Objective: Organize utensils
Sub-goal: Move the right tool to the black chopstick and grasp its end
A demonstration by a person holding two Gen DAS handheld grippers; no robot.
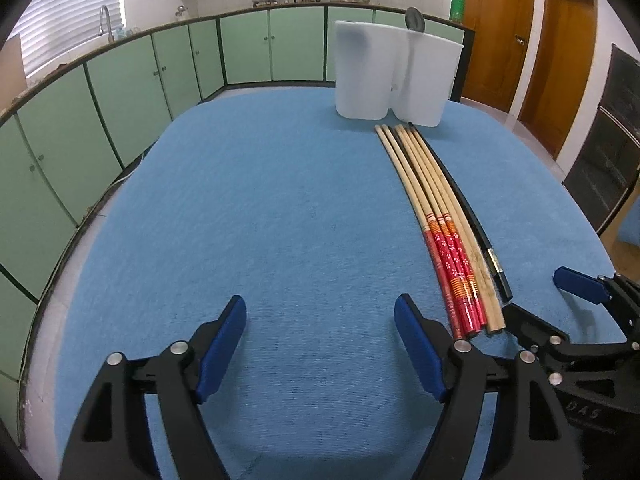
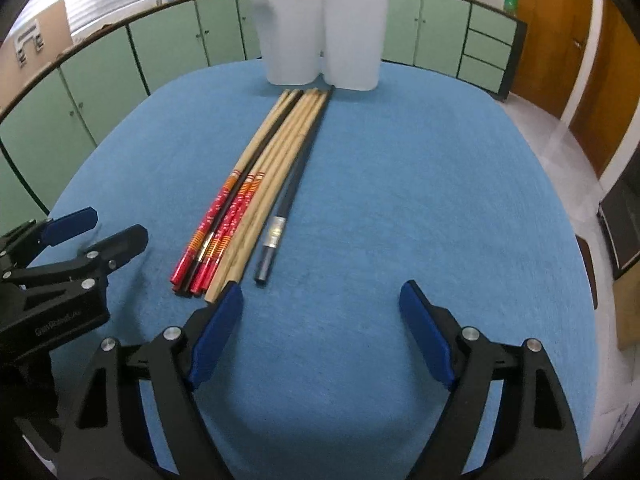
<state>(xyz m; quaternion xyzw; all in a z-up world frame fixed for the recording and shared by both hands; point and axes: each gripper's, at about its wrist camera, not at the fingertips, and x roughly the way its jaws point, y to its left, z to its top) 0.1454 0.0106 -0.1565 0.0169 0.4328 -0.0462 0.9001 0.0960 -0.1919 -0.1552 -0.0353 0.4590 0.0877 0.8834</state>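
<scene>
Barely begun: chopsticks [image 2: 256,184] all lie before the white holder [image 2: 320,36]; both grippers, left [image 1: 320,348] and right [image 2: 320,332], fingers wide, hold nothing.

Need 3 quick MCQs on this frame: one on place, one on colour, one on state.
1. Where does the white holder stand relative to the chopsticks?
A. at their far tips
B. at their near ends
C. on top of them

2. What colour is the table cover?
A. green
B. blue
C. red

3. How is the right gripper?
A. shut on a chopstick
B. shut, empty
C. open, empty

Answers:
1 A, the chopsticks' thin tips end just before the holder's base at the far side of the table.
2 B, the cloth is blue in both wrist views.
3 C, its blue pads stand wide apart with only cloth between them; the left gripper is open likewise.
</scene>
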